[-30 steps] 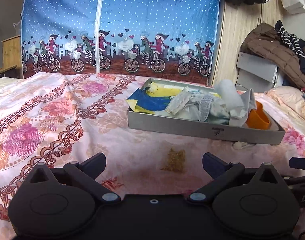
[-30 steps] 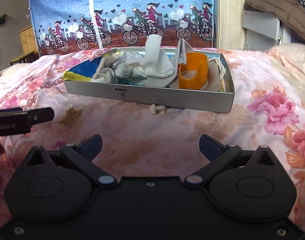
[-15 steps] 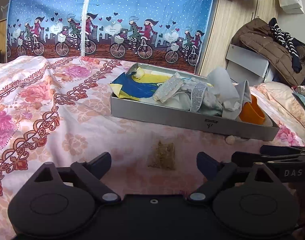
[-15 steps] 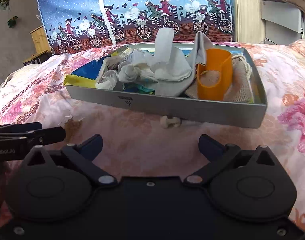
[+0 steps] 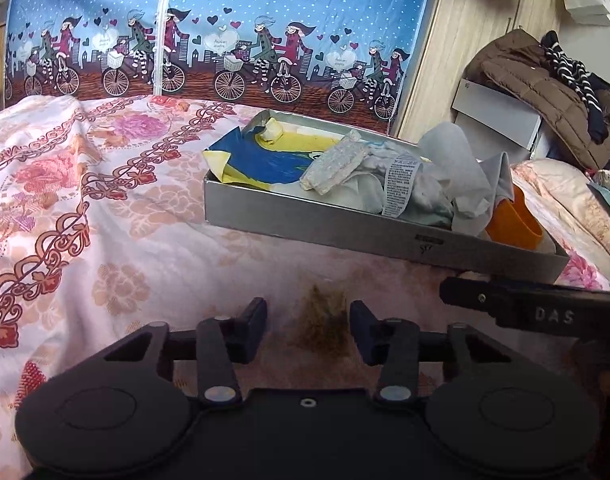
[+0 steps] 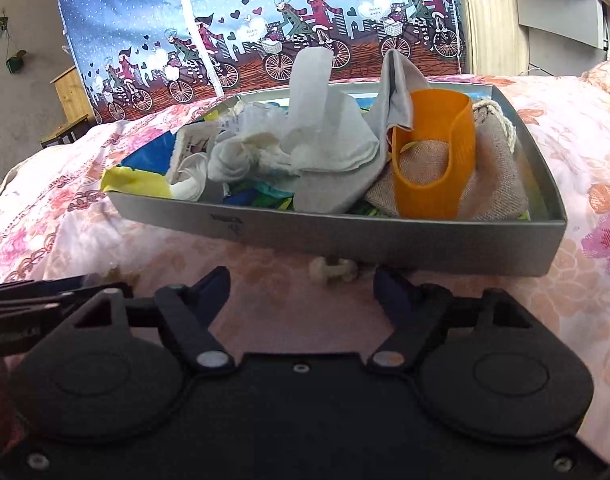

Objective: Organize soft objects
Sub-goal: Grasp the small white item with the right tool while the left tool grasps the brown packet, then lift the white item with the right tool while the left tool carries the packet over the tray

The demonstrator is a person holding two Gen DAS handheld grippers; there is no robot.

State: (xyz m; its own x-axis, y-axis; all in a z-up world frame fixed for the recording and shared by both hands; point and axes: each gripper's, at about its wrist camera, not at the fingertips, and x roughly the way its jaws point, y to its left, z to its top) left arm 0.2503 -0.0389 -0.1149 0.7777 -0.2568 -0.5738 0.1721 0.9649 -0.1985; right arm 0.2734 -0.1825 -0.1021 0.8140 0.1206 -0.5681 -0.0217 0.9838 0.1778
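Grey tray (image 6: 385,236) on floral bedspread (image 5: 105,240), heaped w/ crumpled cloths (image 6: 325,148), burlap pouch (image 6: 493,176), orange cup (image 6: 437,160). Tray's underside items hidden. Left gripper (image 5: 307,330) jaws closing around brown patch (image 5: 321,316), not touching; right gripper (image 6: 301,292) jaws closing, empty.

The letters "DAS" stand in raised print on the black side of the right gripper (image 5: 545,312), seen from the left wrist camera. A long white care label (image 5: 401,184) hanging from pale cloth in the grey tray (image 5: 345,232) carries rows of small print, too fine to read. A small dark sticker on the tray's front wall shows a mark that cannot be made out. White hearts on the blue bicycle-print curtain (image 5: 225,20) hold tiny script, also illegible.
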